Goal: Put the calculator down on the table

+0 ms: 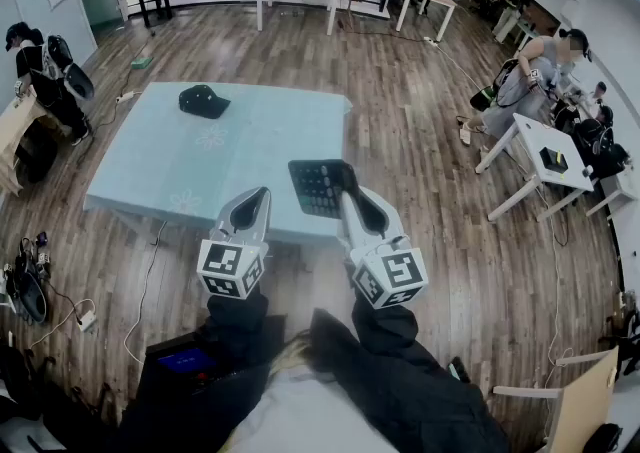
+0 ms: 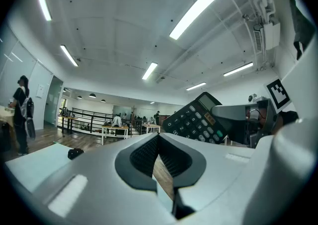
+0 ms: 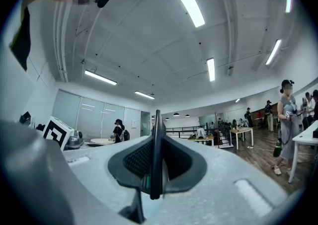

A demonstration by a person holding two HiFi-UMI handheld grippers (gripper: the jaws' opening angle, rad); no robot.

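My right gripper (image 1: pixel 352 197) is shut on the black calculator (image 1: pixel 320 186) and holds it in the air over the near edge of the pale blue table (image 1: pixel 150 161). In the right gripper view the calculator (image 3: pixel 157 154) shows edge-on as a thin dark strip clamped between the jaws. The left gripper view shows the calculator (image 2: pixel 198 119) keys-up at the right, tilted. My left gripper (image 1: pixel 255 203) hovers beside it on the left, jaws closed together with nothing between them (image 2: pixel 159 155).
A black cap (image 1: pixel 203 100) lies on the table's far side. White desks (image 1: pixel 545 156) and seated people (image 1: pixel 535 71) are at the right. A person (image 1: pixel 40 71) stands at the left. Cables and bags (image 1: pixel 30 281) lie on the wooden floor, lower left.
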